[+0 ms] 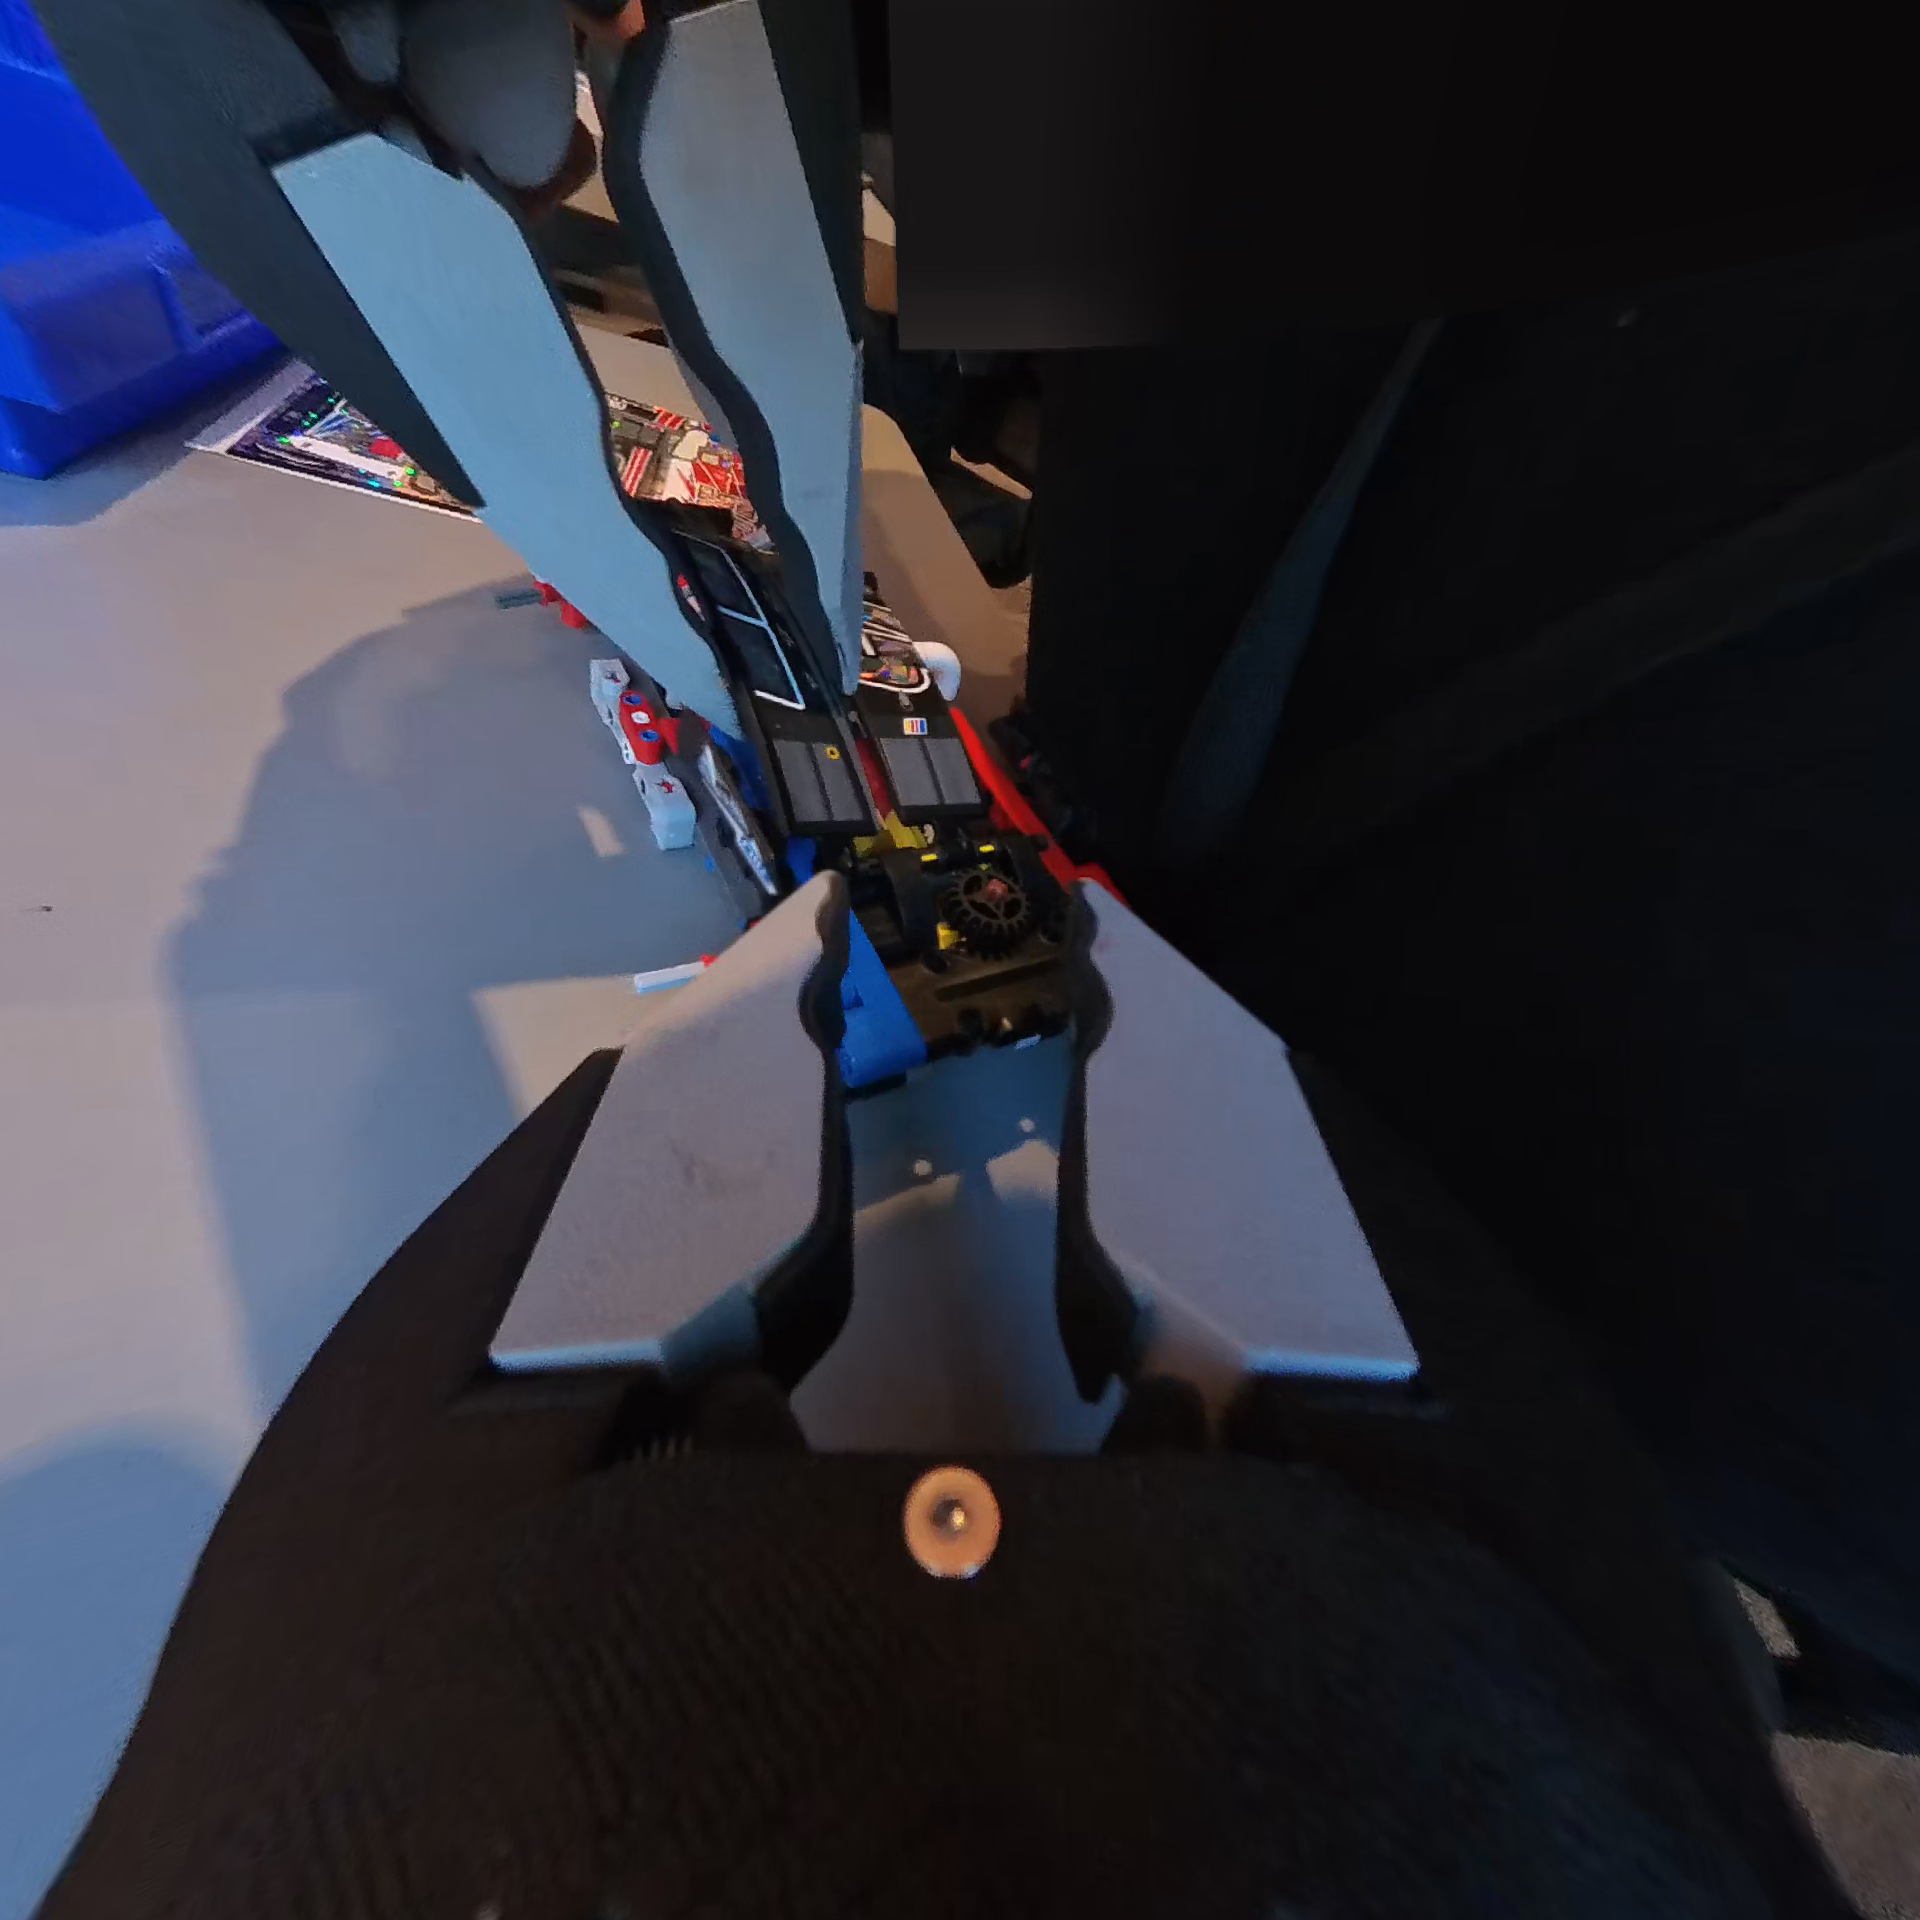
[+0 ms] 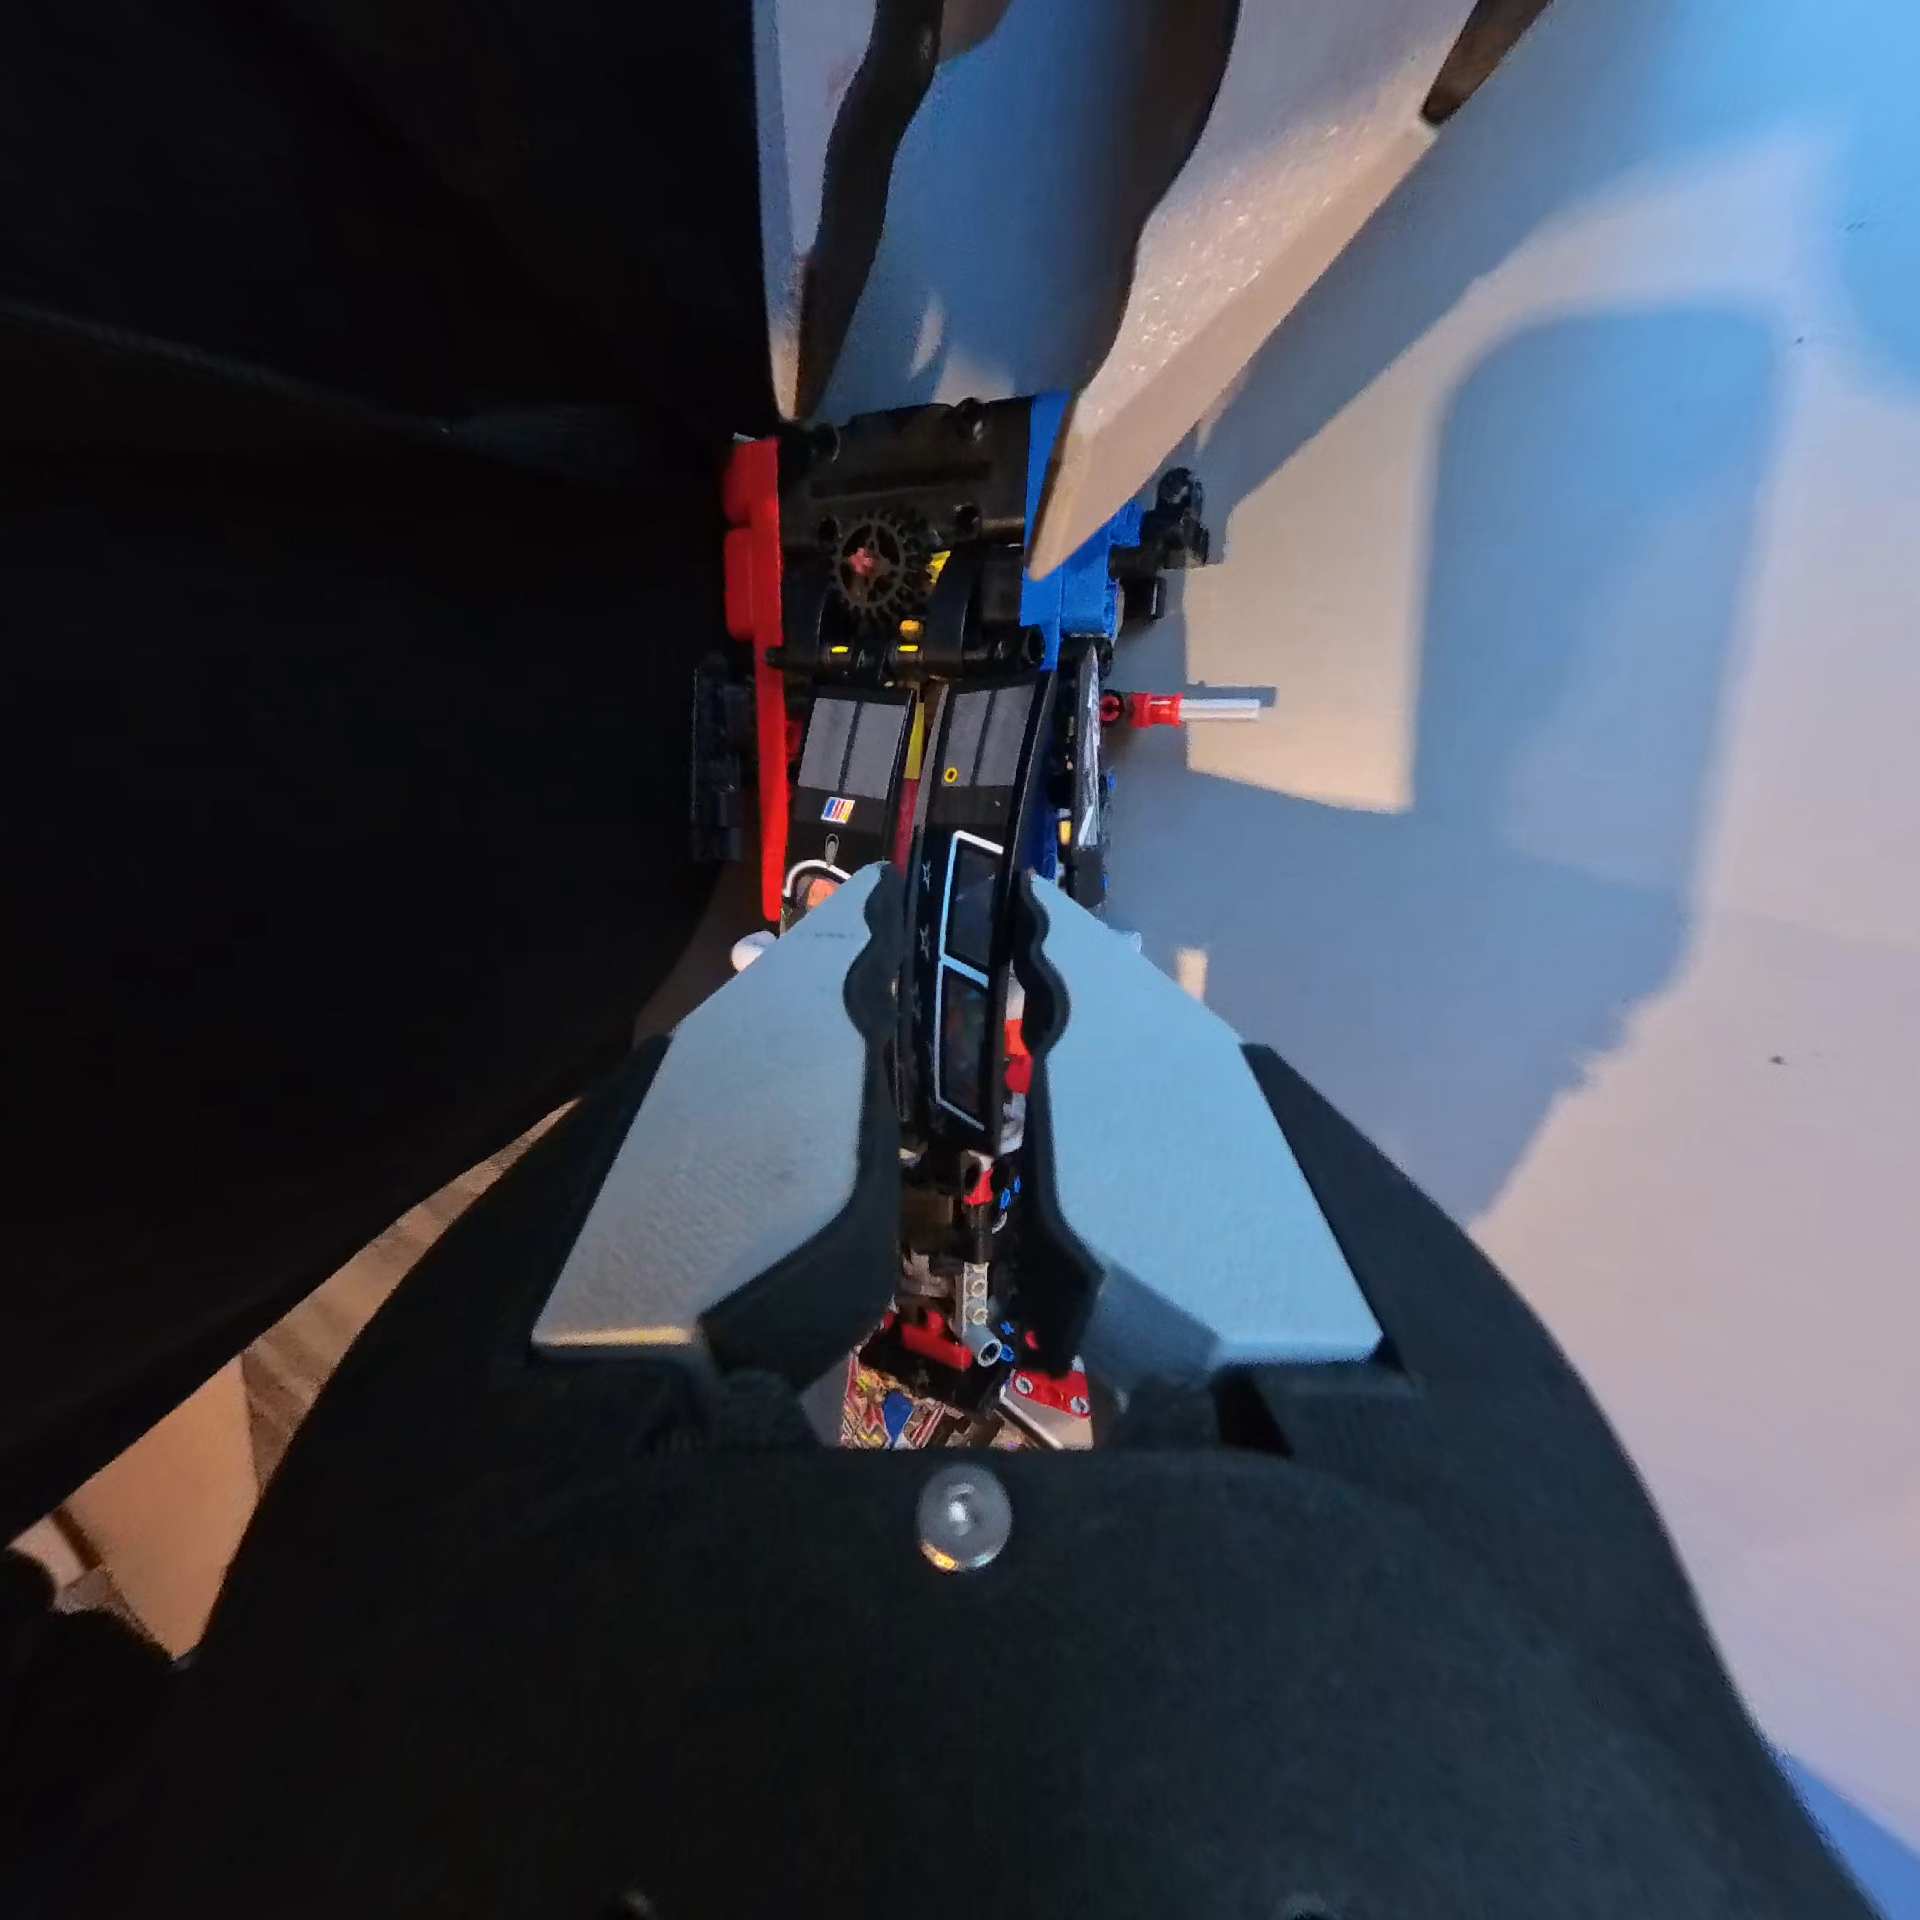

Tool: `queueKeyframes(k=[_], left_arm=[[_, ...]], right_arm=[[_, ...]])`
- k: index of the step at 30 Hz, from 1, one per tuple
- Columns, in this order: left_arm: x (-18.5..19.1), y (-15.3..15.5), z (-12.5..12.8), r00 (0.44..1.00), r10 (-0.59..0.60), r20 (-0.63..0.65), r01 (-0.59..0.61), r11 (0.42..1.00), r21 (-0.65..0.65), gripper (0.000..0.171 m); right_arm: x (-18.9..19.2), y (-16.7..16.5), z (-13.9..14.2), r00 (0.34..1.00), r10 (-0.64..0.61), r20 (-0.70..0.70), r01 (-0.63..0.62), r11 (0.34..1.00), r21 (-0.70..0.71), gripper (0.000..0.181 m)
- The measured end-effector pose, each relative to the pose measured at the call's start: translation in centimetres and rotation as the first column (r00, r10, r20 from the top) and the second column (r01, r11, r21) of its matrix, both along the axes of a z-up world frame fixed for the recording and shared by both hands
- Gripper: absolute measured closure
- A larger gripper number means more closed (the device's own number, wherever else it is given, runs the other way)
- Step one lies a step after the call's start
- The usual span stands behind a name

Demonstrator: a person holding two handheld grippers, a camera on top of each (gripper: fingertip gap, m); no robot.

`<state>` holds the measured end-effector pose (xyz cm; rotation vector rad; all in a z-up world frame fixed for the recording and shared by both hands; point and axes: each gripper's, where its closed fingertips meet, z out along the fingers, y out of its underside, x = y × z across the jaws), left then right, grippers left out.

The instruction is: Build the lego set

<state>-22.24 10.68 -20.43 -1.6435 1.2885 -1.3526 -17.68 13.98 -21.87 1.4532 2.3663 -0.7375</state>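
My left hand-held gripper (image 1: 956,935) and right hand-held gripper (image 2: 956,914) each squeeze one end of the long toy car (image 1: 914,790), which runs straight between them.

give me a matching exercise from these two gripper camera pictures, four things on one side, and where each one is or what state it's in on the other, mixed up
Things:
1. black toothed gear with red centre
2. blue plastic storage bin
3. small white and red loose brick piece
4. black curved window panel

Places or states:
A. far corner of the table
B. between the right gripper's fingers
C. lying on the table beside the car
D. set in the black end block of the lego car, between the left gripper's fingertips

Pairs: 1-D, 2-A, 3-C, 4-B
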Motion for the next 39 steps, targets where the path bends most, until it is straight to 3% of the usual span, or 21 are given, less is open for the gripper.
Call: queueKeyframes(k=[7, 13, 19, 25, 27, 31, 36, 39], left_arm=[[0.6, 0.3, -0.5, 1.000, -0.009, -0.025, 0.008, 0.999, -0.035, 0.132], [1.0, 0.1, -1.1, 0.996, -0.046, -0.075, 0.044, 0.999, -0.028, 0.145], [0.4, 1.3, -0.6, 0.998, 0.007, -0.062, -0.008, 1.000, -0.026, 0.133], [0.9, 0.8, -1.4, 0.994, -0.025, -0.110, 0.022, 1.000, -0.020, 0.135], [0.9, 0.8, -0.8, 0.996, -0.024, -0.088, 0.023, 1.000, -0.007, 0.139], [1.1, 0.7, -1.1, 0.994, -0.029, -0.103, 0.029, 1.000, -0.005, 0.136], [1.1, 0.7, -1.2, 0.995, -0.028, -0.098, 0.027, 1.000, -0.010, 0.136], [0.9, 1.0, -1.2, 0.994, -0.017, -0.107, 0.019, 1.000, 0.015, 0.136]], right_arm=[[-0.1, 0.0, 0.2, 0.995, -0.061, 0.082, 0.071, 0.990, -0.122, 0.165], [0.3, 0.1, -0.5, 0.993, -0.046, 0.112, 0.056, 0.995, -0.084, 0.166], [0.3, 0.0, -0.3, 0.994, -0.054, 0.100, 0.062, 0.994, -0.086, 0.167], [0.4, 0.0, -0.5, 0.991, -0.054, 0.121, 0.065, 0.994, -0.093, 0.168], [0.5, -0.1, -0.5, 0.992, -0.046, 0.121, 0.058, 0.994, -0.095, 0.181], [0.5, -0.1, -0.3, 0.991, -0.054, 0.123, 0.067, 0.992, -0.108, 0.181], [0.5, -0.2, -0.5, 0.989, -0.083, 0.122, 0.100, 0.985, -0.138, 0.180], [0.6, -0.3, -0.2, 0.970, -0.144, 0.195, 0.187, 0.956, -0.226, 0.181]])
